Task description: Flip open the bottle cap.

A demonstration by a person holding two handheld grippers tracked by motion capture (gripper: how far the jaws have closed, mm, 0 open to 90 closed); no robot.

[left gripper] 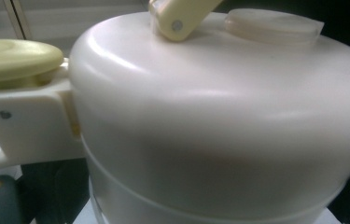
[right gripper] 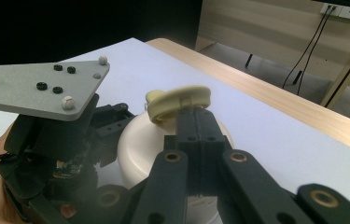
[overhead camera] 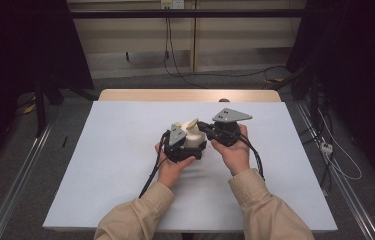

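While its jaws stand pressed together, the right gripper (right gripper: 196,121) meets the raised yellow handle (right gripper: 178,101) of the cream pot (right gripper: 137,144); whether they pinch the handle I cannot tell. The left gripper (overhead camera: 182,145) sits against the pot's near side, the pot (left gripper: 219,121) looming close before its camera with a yellow knob (left gripper: 16,58) at one side; how its jaws stand cannot be told. The pot rests between both grippers near the middle of the white worktop (overhead camera: 115,165). Beyond the pot, the worktop's wooden edge (overhead camera: 190,95) shows.
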